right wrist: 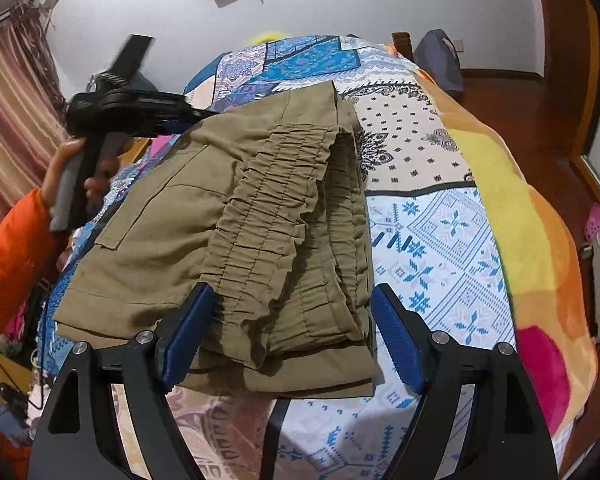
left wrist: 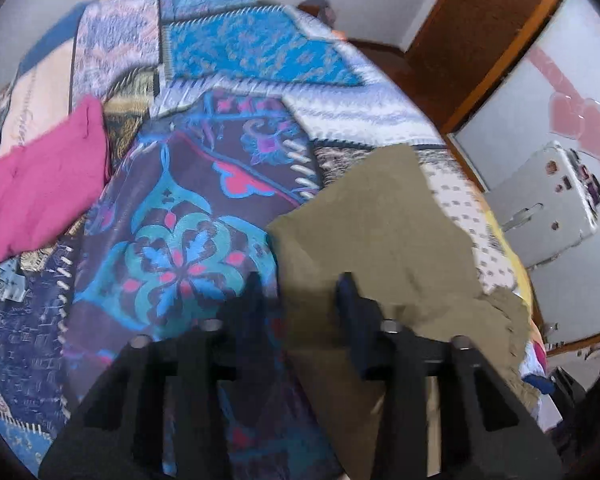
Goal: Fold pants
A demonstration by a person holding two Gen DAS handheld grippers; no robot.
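Olive-green pants (right wrist: 228,216) lie folded in a stack on the patterned bed cover (right wrist: 432,240), elastic waistband on top. My right gripper (right wrist: 292,332) is open, its blue pads on either side of the near waistband edge, touching nothing firmly. The left gripper (right wrist: 172,122) shows in the right wrist view, held by a hand in an orange sleeve at the far left edge of the pants. In the left wrist view the left gripper (left wrist: 300,292) is open above the edge of the pants (left wrist: 380,232), holding nothing.
A pink folded cloth (left wrist: 40,192) lies on the bed to the left. A grey case (left wrist: 548,200) stands on the floor at the right. The bed edge with an orange and yellow blanket (right wrist: 520,216) drops to a wooden floor.
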